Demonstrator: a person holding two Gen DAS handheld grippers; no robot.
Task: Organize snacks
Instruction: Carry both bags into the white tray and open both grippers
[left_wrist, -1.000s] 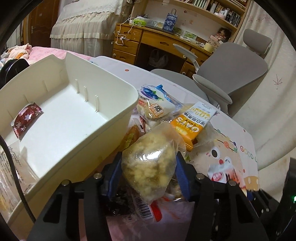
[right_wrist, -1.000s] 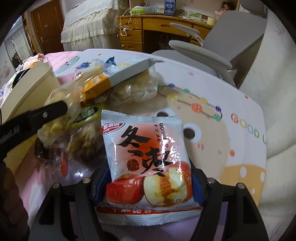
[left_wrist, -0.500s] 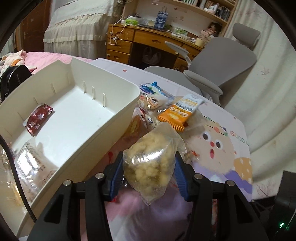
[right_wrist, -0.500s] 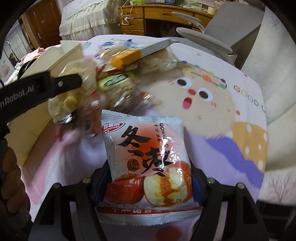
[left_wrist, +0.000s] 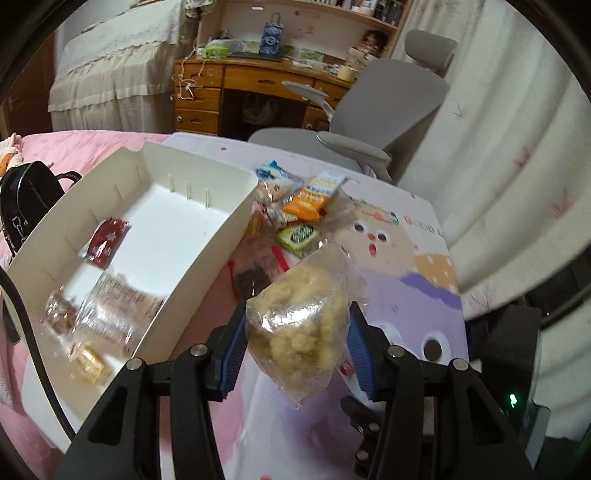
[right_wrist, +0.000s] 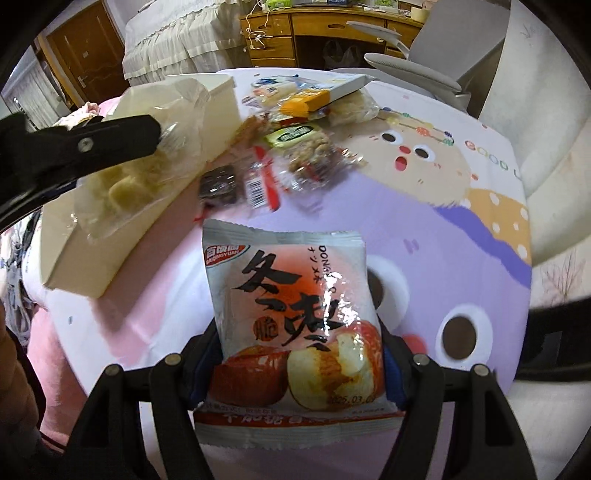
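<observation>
Gripping a white foil packet (right_wrist: 295, 328) labelled "BAICAOYUAN", dated 2025.03, the right gripper (right_wrist: 295, 369) is clamped on it above the printed cloth. The left gripper (left_wrist: 295, 347) pinches a clear unlabelled bag of yellow puffs (left_wrist: 303, 321) beside the cream plastic bin (left_wrist: 221, 240).

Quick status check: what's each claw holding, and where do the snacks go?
Left gripper shut on clear bag of yellow puffs. Right gripper shut on apple-crisp packet. White bin alongside, a few snacks in it. Loose pile beyond; path clear.

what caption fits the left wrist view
Left gripper holds a clear bag of yellow puffs beside the white plastic bin.
</observation>
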